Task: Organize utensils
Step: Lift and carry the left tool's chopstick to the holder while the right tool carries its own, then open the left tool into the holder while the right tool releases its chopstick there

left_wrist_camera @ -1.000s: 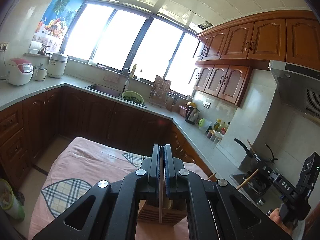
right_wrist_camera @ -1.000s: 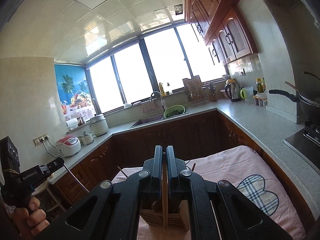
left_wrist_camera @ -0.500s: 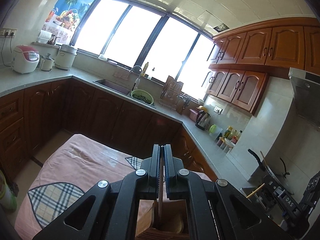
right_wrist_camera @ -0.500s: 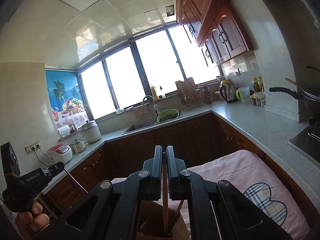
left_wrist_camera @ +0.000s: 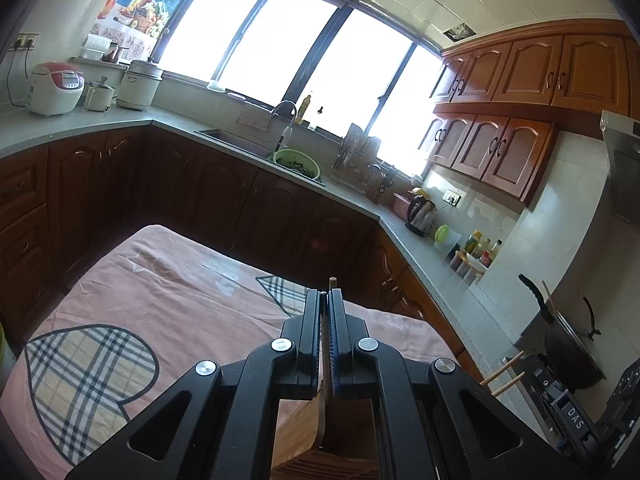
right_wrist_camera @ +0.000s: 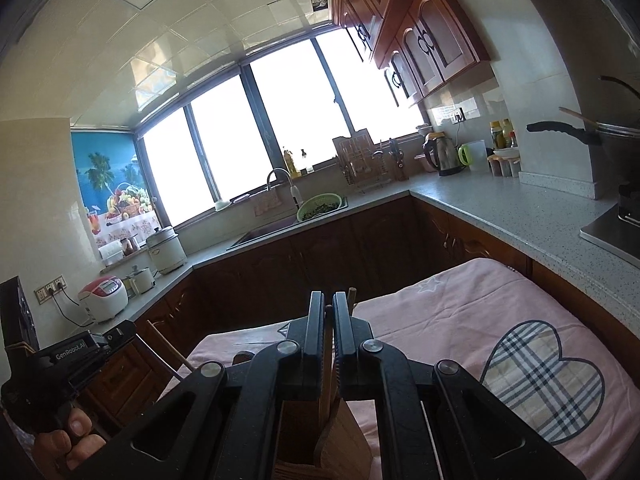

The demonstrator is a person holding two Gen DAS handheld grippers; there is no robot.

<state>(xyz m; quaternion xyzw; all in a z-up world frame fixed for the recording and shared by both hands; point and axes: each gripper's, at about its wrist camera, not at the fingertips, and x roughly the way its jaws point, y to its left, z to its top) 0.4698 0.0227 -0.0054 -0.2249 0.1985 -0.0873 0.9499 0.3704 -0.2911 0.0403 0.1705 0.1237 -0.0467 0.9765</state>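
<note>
A thin wooden chopstick (left_wrist_camera: pixel 329 364) is pinched upright in the left hand-held gripper (left_wrist_camera: pixel 325 300), its lower end lowered into the slatted wooden utensil holder (left_wrist_camera: pixel 320 440) standing on the surface covered by a pink cloth with plaid hearts (left_wrist_camera: pixel 168 300). A second thin wooden chopstick (right_wrist_camera: pixel 328 372) is clamped likewise by the right hand-held gripper (right_wrist_camera: pixel 328 304) over the same holder. If either stick is released while leaning, it could be caught on the holder's divider or rim and tipped out; the light holder could also be nudged over by sideways pressure.
</note>
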